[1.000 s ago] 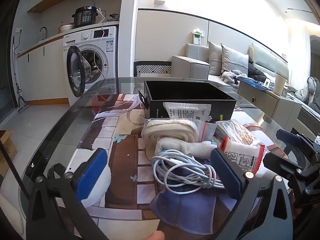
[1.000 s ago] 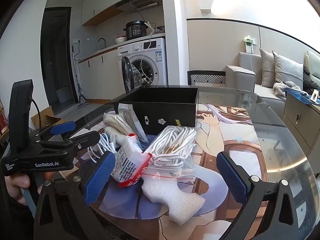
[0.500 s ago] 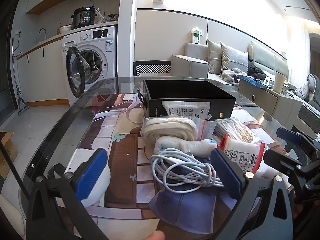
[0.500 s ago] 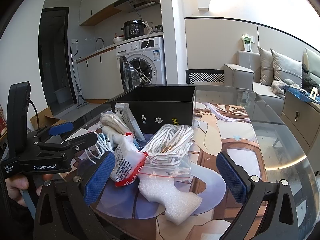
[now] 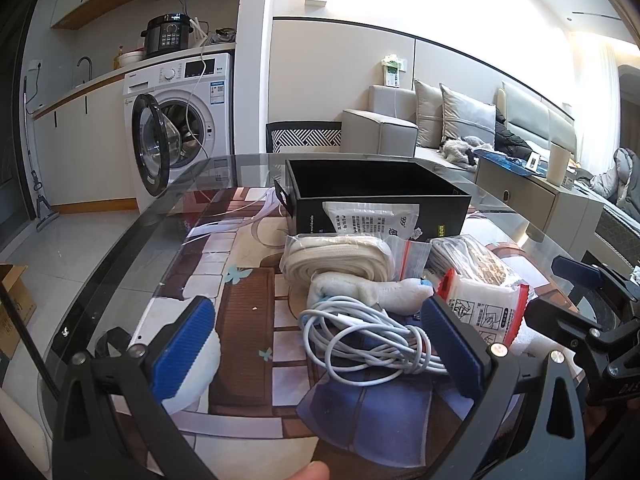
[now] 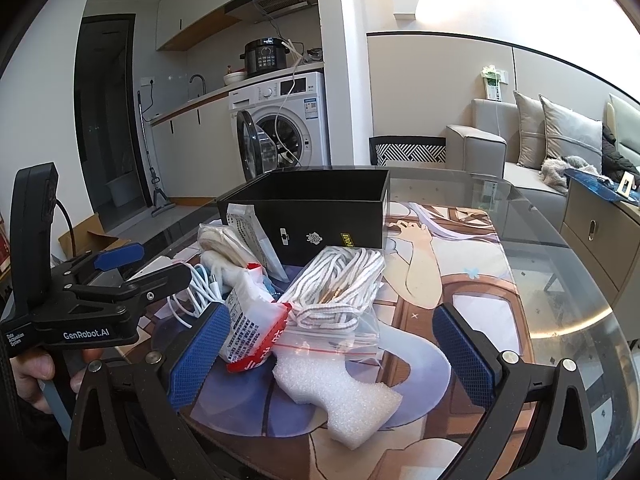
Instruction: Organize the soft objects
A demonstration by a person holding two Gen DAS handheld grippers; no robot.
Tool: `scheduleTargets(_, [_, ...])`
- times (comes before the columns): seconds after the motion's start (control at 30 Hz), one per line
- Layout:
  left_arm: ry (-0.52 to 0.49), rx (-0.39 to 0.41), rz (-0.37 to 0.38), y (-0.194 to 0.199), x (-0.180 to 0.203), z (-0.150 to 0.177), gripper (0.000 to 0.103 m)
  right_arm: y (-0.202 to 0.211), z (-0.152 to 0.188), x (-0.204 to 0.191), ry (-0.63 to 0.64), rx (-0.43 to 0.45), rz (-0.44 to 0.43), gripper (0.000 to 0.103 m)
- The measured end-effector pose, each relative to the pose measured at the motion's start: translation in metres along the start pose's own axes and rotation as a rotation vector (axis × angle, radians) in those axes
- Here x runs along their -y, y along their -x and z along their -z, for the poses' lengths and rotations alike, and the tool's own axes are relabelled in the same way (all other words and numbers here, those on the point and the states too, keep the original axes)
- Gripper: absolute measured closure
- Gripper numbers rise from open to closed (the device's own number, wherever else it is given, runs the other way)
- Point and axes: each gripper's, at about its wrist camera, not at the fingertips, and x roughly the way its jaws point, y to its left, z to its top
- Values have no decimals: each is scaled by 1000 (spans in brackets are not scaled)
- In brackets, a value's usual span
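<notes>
A pile of soft items lies on the glass table in front of an open black box (image 5: 376, 190) (image 6: 320, 212). It holds a coiled white cable (image 5: 368, 336), a cream webbing roll (image 5: 340, 256), a white cloth (image 5: 368, 294), a red-edged packet (image 5: 486, 306) (image 6: 250, 328), a zip bag of striped cord (image 6: 340, 292) and a white foam piece (image 6: 340, 390). My left gripper (image 5: 320, 352) is open and empty just before the cable. My right gripper (image 6: 328, 356) is open and empty, its jaws either side of the foam and bag.
A printed mat (image 6: 448, 264) covers the table under the glass; the curved edge (image 5: 120, 256) runs at left. A white round object (image 5: 200, 376) sits by my left finger. A washing machine (image 5: 180, 120) and sofa (image 5: 440, 124) stand beyond.
Both grippers have edged slightly forward toward the pile. Nothing on the table has moved.
</notes>
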Motion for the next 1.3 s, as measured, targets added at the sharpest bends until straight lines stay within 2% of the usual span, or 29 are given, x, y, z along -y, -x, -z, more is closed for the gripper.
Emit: scheduleTargets(1.3, [-6, 10, 4, 2, 1, -1, 0, -2, -1, 5, -27, -11, 0, 0])
